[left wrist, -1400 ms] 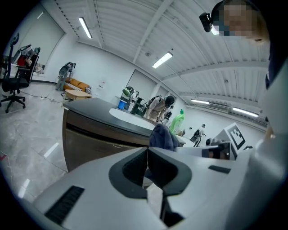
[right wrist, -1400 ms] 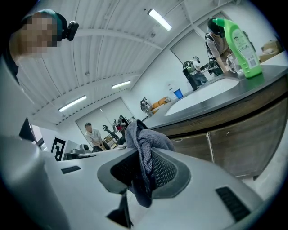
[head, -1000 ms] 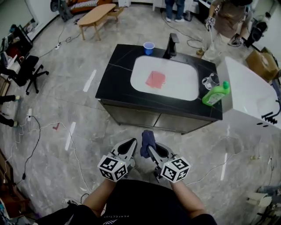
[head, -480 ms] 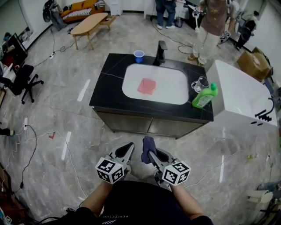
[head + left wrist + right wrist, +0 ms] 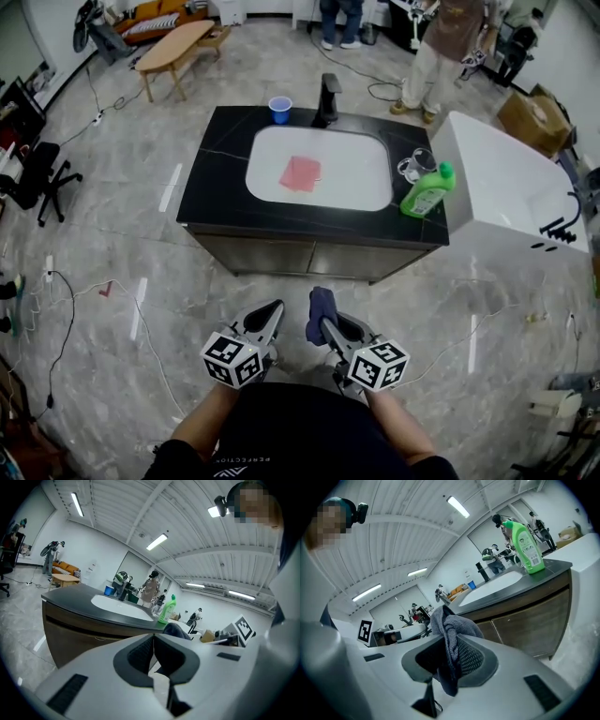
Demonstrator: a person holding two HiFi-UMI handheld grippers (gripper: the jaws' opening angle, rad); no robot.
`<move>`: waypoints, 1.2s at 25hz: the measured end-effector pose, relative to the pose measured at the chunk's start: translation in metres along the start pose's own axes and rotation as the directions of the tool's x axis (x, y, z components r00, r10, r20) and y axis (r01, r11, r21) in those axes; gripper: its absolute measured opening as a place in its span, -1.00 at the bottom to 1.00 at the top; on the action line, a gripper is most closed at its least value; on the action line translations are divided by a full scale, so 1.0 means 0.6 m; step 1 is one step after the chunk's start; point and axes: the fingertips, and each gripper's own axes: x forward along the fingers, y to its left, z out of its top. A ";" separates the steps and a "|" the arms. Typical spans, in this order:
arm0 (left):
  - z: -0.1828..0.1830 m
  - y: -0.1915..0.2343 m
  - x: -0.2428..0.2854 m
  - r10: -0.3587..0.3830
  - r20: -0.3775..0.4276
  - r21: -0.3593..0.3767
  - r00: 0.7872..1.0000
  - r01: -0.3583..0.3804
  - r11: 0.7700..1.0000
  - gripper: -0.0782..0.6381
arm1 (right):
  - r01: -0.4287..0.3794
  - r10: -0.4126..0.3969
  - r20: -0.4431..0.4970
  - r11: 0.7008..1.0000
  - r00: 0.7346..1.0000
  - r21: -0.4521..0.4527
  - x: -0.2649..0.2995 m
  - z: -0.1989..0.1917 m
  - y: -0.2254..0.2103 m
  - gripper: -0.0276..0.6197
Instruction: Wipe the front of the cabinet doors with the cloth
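Observation:
The cabinet stands ahead of me, its two brown doors [image 5: 309, 258] under a black counter with a white sink [image 5: 347, 155]. My right gripper [image 5: 322, 317] is held low in front of me, a short way from the doors, shut on a dark blue-grey cloth [image 5: 320, 303]. In the right gripper view the cloth [image 5: 449, 623] bunches up between the jaws, with the doors [image 5: 520, 625] beyond. My left gripper [image 5: 272, 310] hangs beside it, shut and holding nothing. From the left gripper view the doors [image 5: 77, 634] lie ahead on the left.
A pink cloth [image 5: 301, 173] lies in the sink. On the counter are a green bottle [image 5: 425, 191], a glass [image 5: 412, 167], a blue cup [image 5: 279, 109] and a black faucet [image 5: 327, 98]. A white unit [image 5: 506, 197] adjoins on the right. People [image 5: 441, 47] stand behind. Cables cross the floor.
The cabinet has slid up and to the left in the head view. Both grippers keep their pose in front of me, the cloth still held in the right one.

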 end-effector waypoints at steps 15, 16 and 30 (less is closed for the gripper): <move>0.001 -0.012 0.020 -0.039 -0.011 -0.001 0.999 0.039 0.999 -0.75 | 0.050 -0.050 0.004 0.999 0.999 -0.001 -0.011 0.010 -0.024 -0.65; 0.002 -0.013 0.021 -0.040 -0.009 -0.004 0.999 0.040 0.999 -0.75 | 0.052 -0.052 0.004 0.999 0.999 0.000 -0.011 0.011 -0.025 -0.65; 0.010 -0.019 0.023 -0.061 0.009 0.007 0.998 0.061 0.998 -0.75 | 0.062 -0.062 0.014 0.998 0.998 -0.007 -0.010 0.012 -0.023 -0.65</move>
